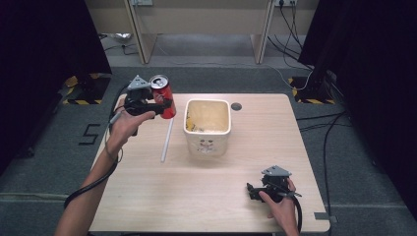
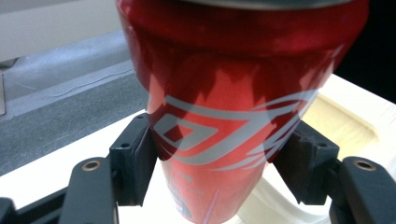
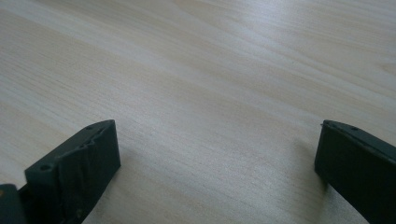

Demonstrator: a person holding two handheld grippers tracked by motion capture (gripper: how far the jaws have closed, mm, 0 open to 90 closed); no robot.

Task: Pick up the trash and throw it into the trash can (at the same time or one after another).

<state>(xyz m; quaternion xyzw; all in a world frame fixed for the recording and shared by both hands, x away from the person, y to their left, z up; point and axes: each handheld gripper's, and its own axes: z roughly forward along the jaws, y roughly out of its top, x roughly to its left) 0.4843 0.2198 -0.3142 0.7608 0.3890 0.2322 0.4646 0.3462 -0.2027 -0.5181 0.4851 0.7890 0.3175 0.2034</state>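
Observation:
A red drink can (image 1: 163, 96) with silver markings is lifted above the table's back left part, and my left gripper (image 1: 166, 104) is shut on it. In the left gripper view the can (image 2: 224, 107) stands between both black pads (image 2: 140, 154), which press on its sides. A cream square bin (image 1: 207, 126) with a printed face stands mid-table, just right of the can. A white straw (image 1: 167, 139) lies on the table left of the bin. My right gripper (image 1: 252, 191) rests near the front right, its jaws wide apart over bare wood (image 3: 215, 116), with nothing between them.
The light wooden table (image 1: 206, 196) has a dark round hole (image 1: 236, 106) at its back edge behind the bin. Cables trail over the grey floor at the right, and desk legs stand beyond the table.

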